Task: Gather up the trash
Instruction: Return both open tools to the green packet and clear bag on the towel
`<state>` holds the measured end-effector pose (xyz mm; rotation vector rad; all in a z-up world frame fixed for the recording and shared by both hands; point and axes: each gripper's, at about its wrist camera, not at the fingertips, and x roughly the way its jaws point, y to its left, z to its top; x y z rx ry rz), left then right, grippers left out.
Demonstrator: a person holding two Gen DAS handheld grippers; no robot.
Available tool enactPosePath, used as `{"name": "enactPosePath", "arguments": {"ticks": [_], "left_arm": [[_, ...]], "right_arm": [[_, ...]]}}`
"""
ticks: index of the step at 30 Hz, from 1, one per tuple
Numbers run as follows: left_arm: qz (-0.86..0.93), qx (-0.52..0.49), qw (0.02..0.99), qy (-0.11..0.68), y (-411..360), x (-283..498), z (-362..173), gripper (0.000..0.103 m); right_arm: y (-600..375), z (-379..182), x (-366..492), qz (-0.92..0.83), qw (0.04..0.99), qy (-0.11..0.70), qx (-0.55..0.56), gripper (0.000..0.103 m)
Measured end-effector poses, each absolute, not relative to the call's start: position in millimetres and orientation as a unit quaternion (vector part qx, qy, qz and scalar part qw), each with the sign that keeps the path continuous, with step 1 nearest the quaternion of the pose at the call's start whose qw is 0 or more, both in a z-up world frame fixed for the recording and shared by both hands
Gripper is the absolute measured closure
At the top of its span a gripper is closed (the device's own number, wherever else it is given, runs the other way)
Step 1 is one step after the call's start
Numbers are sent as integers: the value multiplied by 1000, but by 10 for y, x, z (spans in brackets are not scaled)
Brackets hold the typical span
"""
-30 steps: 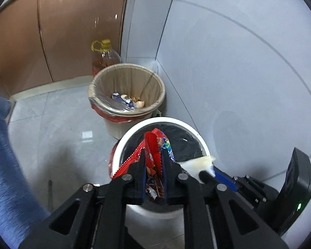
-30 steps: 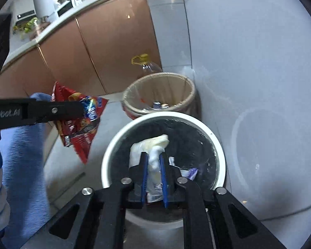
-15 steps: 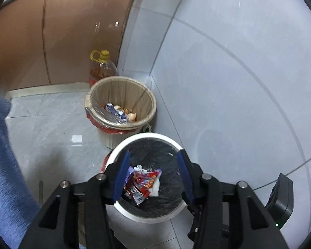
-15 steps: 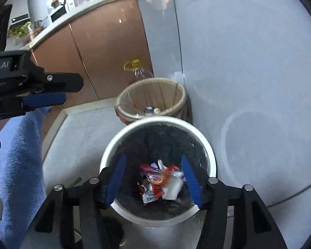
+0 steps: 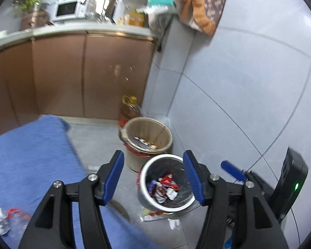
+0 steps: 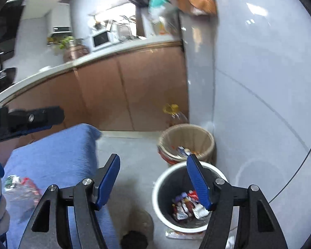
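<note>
Both claws opening, empty: L claw point(image 5: 153, 176), R claw point(image 6: 153, 181). Next trash point(image 5: 4, 221) lying on blue cloth point(image 5: 31, 155), low-left of L claw; L nearer.

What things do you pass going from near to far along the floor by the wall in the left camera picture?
Flat wrapper on the floor → white bin with wrappers → tan bin → oil bottle → brown cabinets.

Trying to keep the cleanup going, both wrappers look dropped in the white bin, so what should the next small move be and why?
Probably swing the left hand-held gripper, its jaws opening and empty, toward the clear plastic trash on the blue cloth. The wrappers already lie inside the white bin.
</note>
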<state>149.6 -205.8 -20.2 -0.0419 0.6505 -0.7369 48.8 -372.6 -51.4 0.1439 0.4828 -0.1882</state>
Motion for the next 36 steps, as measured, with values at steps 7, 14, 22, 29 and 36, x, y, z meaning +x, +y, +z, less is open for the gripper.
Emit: {"name": "enactPosePath", "arguments": {"ticks": [7, 14, 22, 29, 36], "left_arm": [[-304, -34, 911, 278, -1055, 1074, 20, 40], [-237, -69, 926, 284, -78, 740, -73, 40], [-166, -109, 935, 294, 737, 359, -337, 40], [-97, -94, 944, 300, 1047, 58, -502, 40], [-56, -55, 953, 291, 1050, -143, -574, 40]], "right_arm": [[-3173, -154, 325, -41, 977, 205, 31, 35], [-2731, 25, 209, 12, 982, 188, 2, 35], [-2295, 97, 19, 79, 980, 179, -24, 35], [-2052, 55, -65, 125, 974, 187, -40, 35], [-1900, -60, -70, 143, 967, 206, -46, 27]]}}
